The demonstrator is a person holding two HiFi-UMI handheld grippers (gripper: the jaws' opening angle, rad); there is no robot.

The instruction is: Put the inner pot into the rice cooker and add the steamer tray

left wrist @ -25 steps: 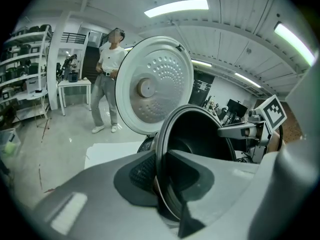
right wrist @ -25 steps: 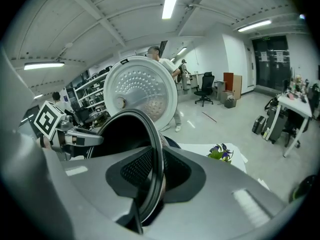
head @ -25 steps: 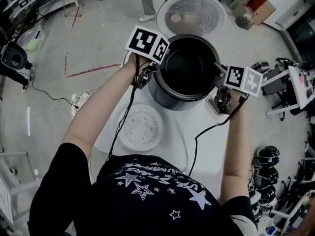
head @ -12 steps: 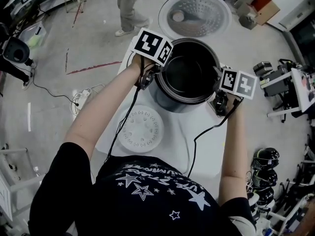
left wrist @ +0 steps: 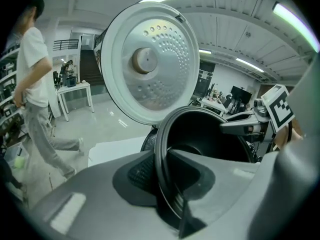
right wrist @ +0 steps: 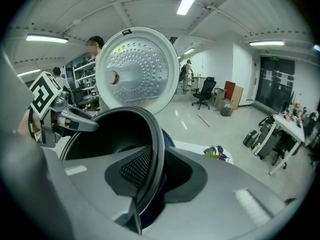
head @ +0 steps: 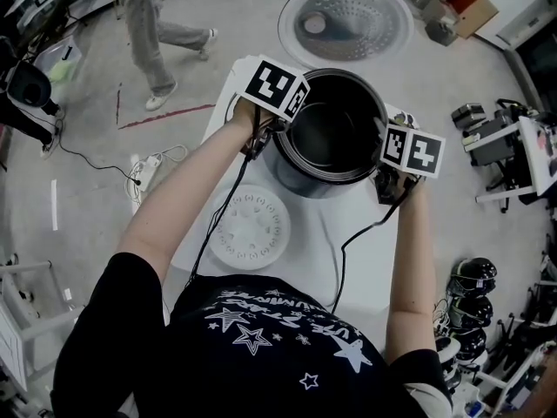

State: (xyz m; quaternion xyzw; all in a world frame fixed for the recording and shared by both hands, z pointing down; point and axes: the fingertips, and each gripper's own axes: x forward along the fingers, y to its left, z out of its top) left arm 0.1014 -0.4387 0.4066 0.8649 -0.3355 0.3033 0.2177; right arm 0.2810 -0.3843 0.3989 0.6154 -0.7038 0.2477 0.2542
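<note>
Nearest the person, the tray (head: 251, 227) lies flat on the worktop (head: 348, 268), well apart from both grippers. It is probably parked there because it goes in last.

Further out, the left gripper (head: 265, 129) and right gripper (head: 387, 177) take the pot (head: 335, 124) at opposite sides of its rim. A grip on two sides likely keeps the pot level as it goes down. In the left gripper view, the fingers (left wrist: 142, 171) are clamped on the rim, one inside the wall and one outside. The right gripper's fingers (right wrist: 135, 169) pinch the rim the same way.

The pot sits over the mouth of the cooker (right wrist: 167, 139). I cannot tell whether it is fully seated.

Beyond it the lid (head: 345, 20) stands swung open, leaving the mouth free for the pot and tray.
</note>
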